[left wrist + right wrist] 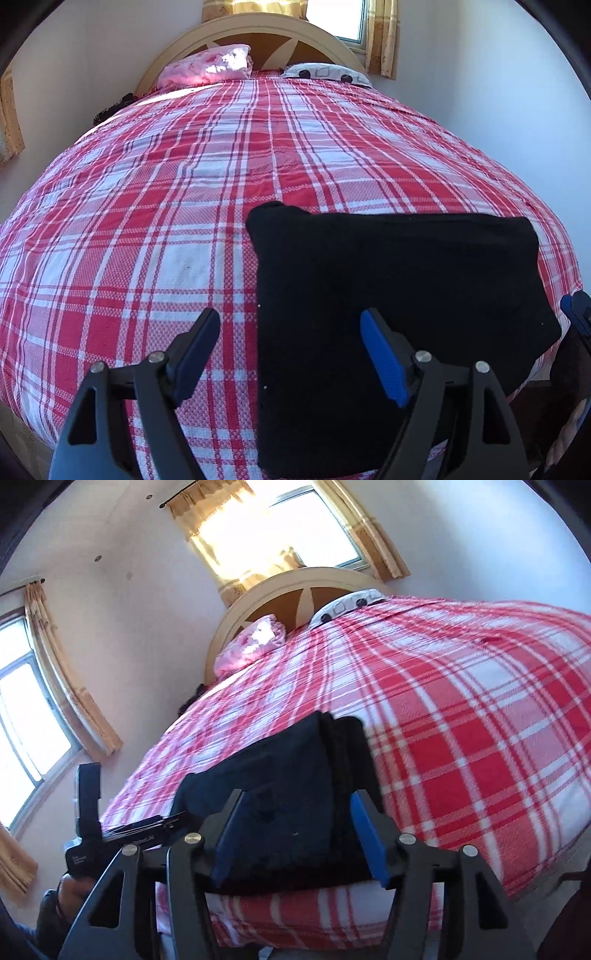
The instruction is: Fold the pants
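Observation:
The black pants (399, 295) lie folded into a flat rectangle on the red and white plaid bedsheet (147, 221), near the bed's front right corner. My left gripper (290, 317) hovers open over the bundle's left edge, one finger above the sheet and the other above the cloth. In the right wrist view the pants (288, 768) show stacked layers along their right side. My right gripper (298, 795) stands open at their near edge, its pads clear of the fabric. The right gripper's blue pad (576, 310) peeks in at the pants' right corner. The left gripper (88, 812) is at the far left there.
A pink pillow (210, 64) and a white patterned pillow (327, 74) rest against the curved headboard (258, 33) at the far end. Curtained windows (280, 535) sit behind the bed and on the left wall. A hand (70, 890) holds the left gripper's handle.

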Demonstrator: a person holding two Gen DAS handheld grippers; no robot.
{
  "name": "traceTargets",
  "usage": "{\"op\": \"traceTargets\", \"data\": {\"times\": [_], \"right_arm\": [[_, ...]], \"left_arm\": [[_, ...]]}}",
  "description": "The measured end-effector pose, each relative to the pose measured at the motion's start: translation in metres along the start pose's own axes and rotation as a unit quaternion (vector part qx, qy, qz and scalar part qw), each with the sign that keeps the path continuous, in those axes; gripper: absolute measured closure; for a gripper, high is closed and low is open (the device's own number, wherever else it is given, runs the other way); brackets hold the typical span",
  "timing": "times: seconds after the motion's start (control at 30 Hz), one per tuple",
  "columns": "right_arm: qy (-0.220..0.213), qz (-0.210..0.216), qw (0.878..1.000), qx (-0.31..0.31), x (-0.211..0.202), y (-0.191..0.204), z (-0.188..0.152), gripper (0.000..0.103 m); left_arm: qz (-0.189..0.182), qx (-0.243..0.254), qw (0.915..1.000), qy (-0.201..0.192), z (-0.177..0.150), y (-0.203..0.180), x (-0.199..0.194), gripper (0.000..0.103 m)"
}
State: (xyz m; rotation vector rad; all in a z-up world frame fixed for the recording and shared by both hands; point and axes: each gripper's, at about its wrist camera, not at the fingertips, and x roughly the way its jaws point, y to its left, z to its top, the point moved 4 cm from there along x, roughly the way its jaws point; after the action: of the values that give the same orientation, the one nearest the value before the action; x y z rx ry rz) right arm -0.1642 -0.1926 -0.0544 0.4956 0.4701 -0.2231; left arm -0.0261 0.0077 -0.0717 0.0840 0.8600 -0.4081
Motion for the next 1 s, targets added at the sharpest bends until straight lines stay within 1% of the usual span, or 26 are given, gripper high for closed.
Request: {"op": "traceTargets", "data": {"times": [0.03, 0.07, 0.13, 0.17, 0.23, 0.27, 0.3, 0.4, 0.47, 0.53, 0.57, 0.6, 0.63, 0.67, 0.77, 0.83, 0.87, 0.9, 1.0], "right_arm": [[0.002, -0.008, 1.0, -0.002, 0.0, -0.003, 0.0, 0.043], [0.005, -0.014, 1.0, -0.004, -0.001, -0.005, 0.0, 0.043], [0.012, -0.026, 1.0, -0.007, 0.0, -0.011, 0.0, 0.043], [0.014, -0.034, 0.999, -0.007, 0.0, -0.015, 0.0, 0.043], [0.015, -0.043, 0.999, 0.003, -0.002, -0.024, -0.001, 0.043], [0.015, -0.045, 0.999, 0.012, -0.003, -0.028, -0.001, 0.043], [0.014, -0.045, 0.999, 0.02, -0.005, -0.031, -0.003, 0.043], [0.011, -0.037, 0.998, 0.04, -0.006, -0.039, -0.003, 0.043], [0.01, -0.04, 0.998, 0.039, -0.008, -0.04, -0.002, 0.043], [0.008, -0.036, 0.998, 0.044, -0.007, -0.043, 0.001, 0.043], [0.008, -0.032, 0.998, 0.052, -0.006, -0.045, 0.002, 0.043], [0.009, -0.03, 0.998, 0.063, -0.004, -0.048, 0.004, 0.043], [0.011, -0.029, 0.997, 0.074, -0.001, -0.051, 0.006, 0.043], [0.012, -0.025, 0.996, 0.085, 0.002, -0.053, 0.006, 0.043], [0.015, -0.005, 0.994, 0.112, 0.014, -0.061, 0.005, 0.042], [0.035, 0.012, 0.989, 0.143, 0.028, -0.067, -0.003, 0.042], [0.025, 0.013, 0.989, 0.147, 0.029, -0.067, -0.006, 0.04], [0.014, 0.015, 0.989, 0.144, 0.027, -0.065, -0.007, 0.036], [0.022, 0.018, 0.99, 0.137, 0.026, -0.057, -0.012, 0.032]], "left_arm": [[-0.019, -0.008, 0.9998, 0.0, 0.0, 0.001, -0.003, 0.026], [-0.049, -0.018, 0.9986, -0.007, 0.001, 0.0, -0.009, 0.032], [-0.094, -0.025, 0.9951, -0.017, 0.003, -0.001, -0.019, 0.033], [-0.097, -0.02, 0.9949, -0.018, 0.004, -0.003, -0.02, 0.033], [-0.092, -0.006, 0.9956, -0.018, 0.004, -0.007, -0.017, 0.034], [-0.09, -0.002, 0.9959, -0.014, 0.002, -0.007, -0.014, 0.04], [-0.086, -0.003, 0.9963, -0.007, 0.001, -0.008, -0.009, 0.042], [-0.093, -0.013, 0.9956, 0.0, -0.002, -0.005, -0.001, 0.041], [-0.092, -0.014, 0.9957, 0.001, -0.002, -0.003, 0.001, 0.036], [-0.084, -0.02, 0.9962, 0.005, -0.004, 0.001, 0.004, 0.026], [-0.083, -0.033, 0.9959, 0.015, -0.005, 0.004, 0.009, 0.019], [-0.095, -0.055, 0.9936, 0.026, -0.007, 0.01, 0.013, 0.018], [-0.107, -0.071, 0.9915, 0.024, -0.006, 0.014, 0.014, 0.018], [-0.111, -0.073, 0.9907, 0.025, -0.006, 0.015, 0.014, 0.018], [-0.102, -0.054, 0.9931, 0.023, -0.007, 0.011, 0.013, 0.017], [-0.098, -0.051, 0.9936, 0.021, -0.008, 0.009, 0.013, 0.017], [-0.099, -0.051, 0.9935, 0.021, -0.008, 0.009, 0.013, 0.017], [-0.102, -0.052, 0.9932, 0.023, -0.008, 0.01, 0.014, 0.016], [-0.104, -0.054, 0.9929, 0.025, -0.007, 0.011, 0.015, 0.016]]}}
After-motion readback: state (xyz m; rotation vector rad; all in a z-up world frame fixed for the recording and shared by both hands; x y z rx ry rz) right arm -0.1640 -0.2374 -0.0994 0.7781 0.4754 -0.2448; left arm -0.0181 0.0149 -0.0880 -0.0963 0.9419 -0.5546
